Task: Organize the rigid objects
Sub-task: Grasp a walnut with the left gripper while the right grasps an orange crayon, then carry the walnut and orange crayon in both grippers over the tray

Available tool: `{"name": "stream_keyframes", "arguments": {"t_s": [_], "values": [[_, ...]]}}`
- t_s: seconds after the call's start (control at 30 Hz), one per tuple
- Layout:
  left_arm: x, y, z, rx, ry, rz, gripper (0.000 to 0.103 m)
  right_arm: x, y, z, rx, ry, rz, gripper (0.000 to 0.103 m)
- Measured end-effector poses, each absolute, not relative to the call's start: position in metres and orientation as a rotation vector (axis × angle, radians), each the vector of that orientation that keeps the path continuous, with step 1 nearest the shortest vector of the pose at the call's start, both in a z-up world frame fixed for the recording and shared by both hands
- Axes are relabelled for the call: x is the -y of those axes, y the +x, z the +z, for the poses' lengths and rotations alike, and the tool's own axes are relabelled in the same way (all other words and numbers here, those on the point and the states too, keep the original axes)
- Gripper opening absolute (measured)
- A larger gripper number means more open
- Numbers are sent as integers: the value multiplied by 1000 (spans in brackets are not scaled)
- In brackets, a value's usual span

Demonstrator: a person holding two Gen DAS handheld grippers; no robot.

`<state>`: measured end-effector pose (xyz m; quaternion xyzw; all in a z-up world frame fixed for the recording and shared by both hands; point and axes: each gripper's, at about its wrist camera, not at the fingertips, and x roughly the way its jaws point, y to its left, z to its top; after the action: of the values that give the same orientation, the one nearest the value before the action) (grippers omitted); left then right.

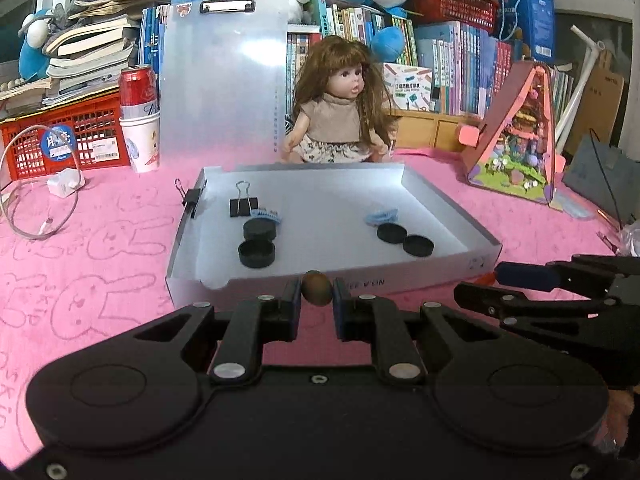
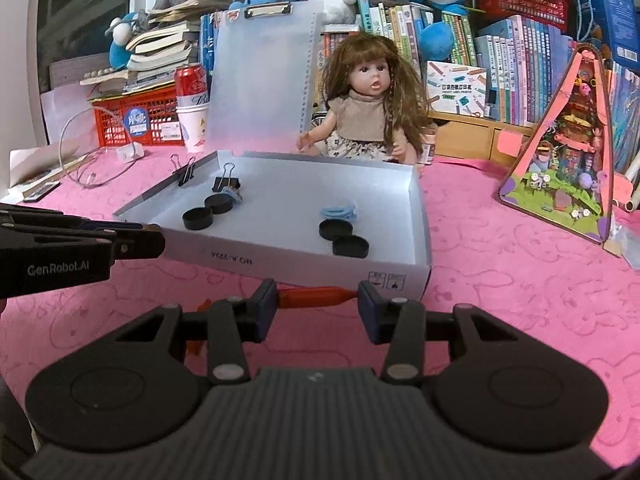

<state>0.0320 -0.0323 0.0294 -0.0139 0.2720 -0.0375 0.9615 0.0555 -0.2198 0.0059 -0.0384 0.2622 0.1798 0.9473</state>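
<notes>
An open white plastic box [image 1: 436,270] [image 2: 280,262] lies on the pink cloth. Inside are black round caps in two pairs [image 1: 257,254] [image 1: 418,245] [image 2: 197,218] [image 2: 350,246], a black binder clip [image 1: 244,205] [image 2: 224,183] and two light blue hair clips [image 1: 382,216] [image 2: 338,212]. My left gripper [image 1: 317,289] is shut on a small brown oval object [image 1: 316,287] in front of the box. My right gripper [image 2: 317,299] is open around an orange-red pen-like object [image 2: 316,297] lying by the box's front wall.
A binder clip [image 1: 191,200] grips the box's left wall. A doll [image 1: 340,100] sits behind the box, its raised lid [image 1: 222,88] beside her. A red crate [image 1: 68,136], can and paper cup [image 1: 142,142] stand left, a toy house [image 1: 520,140] right. A white cable [image 1: 40,200] lies left.
</notes>
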Motion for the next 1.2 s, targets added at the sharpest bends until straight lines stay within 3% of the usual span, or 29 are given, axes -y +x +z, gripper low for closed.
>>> {"name": "stream_keyframes", "arguments": {"t_s": [1.2], "values": [[16, 121, 49, -574, -75, -51, 15, 220, 125, 21, -590, 28, 304, 48]]}}
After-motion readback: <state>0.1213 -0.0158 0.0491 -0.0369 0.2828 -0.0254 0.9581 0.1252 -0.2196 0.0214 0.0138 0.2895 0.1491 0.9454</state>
